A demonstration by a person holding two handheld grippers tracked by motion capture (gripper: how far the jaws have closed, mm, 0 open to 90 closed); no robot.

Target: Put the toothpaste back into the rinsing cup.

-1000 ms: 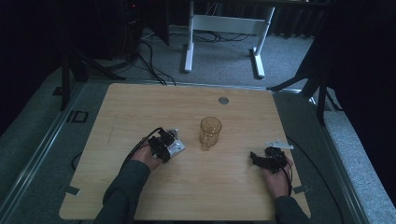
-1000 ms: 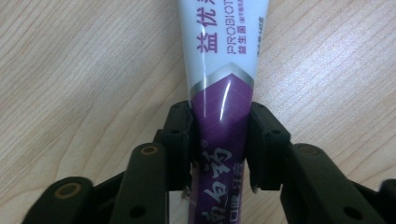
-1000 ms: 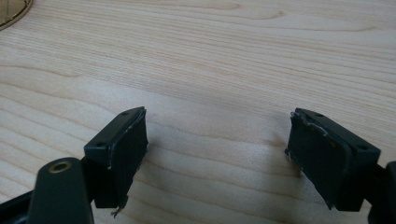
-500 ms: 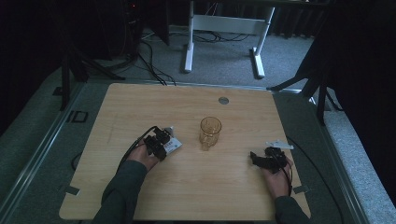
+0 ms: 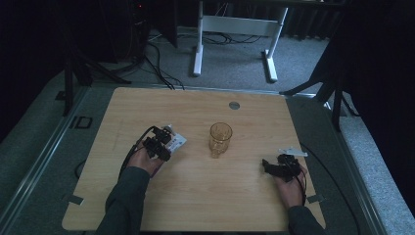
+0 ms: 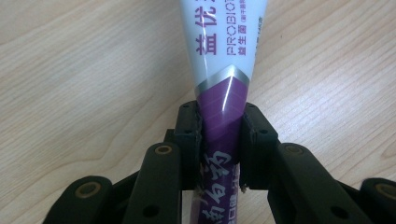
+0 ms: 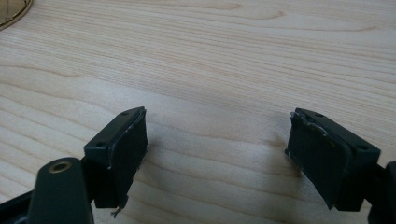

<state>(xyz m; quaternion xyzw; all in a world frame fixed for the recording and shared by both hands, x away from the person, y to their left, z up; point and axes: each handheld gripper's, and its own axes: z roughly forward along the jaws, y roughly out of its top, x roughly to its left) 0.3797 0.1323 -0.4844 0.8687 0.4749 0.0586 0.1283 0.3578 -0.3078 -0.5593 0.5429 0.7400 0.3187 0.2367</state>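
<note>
From the high view, one wooden table (image 5: 195,196) carries one amber glass (image 5: 220,139) near its middle and one small grey disc (image 5: 234,105) set into the top toward the far edge. The left gripper (image 5: 164,142) sits to the left of the glass, with one white-and-purple tube (image 5: 177,142) sticking out of it toward the glass; the tube is near the glass but apart from it. The right gripper (image 5: 272,166) rests near the table's right edge, well apart from both. Two forearms in dark sleeves come in from the bottom.

In the left gripper view, the tube (image 6: 223,70) runs straight up between the two black jaws. Its lower part is purple with white characters, a silver chevron band crosses it, and above that it is white with purple lettering. The jaws have just been closing and now clamp the purple part from both sides, pads pressed against it.

In the right gripper view, the right gripper (image 7: 217,140) has its two jaws spread wide over bare wood, nothing between them. A sliver of the glass (image 7: 14,10) shows at the top left corner.
</note>
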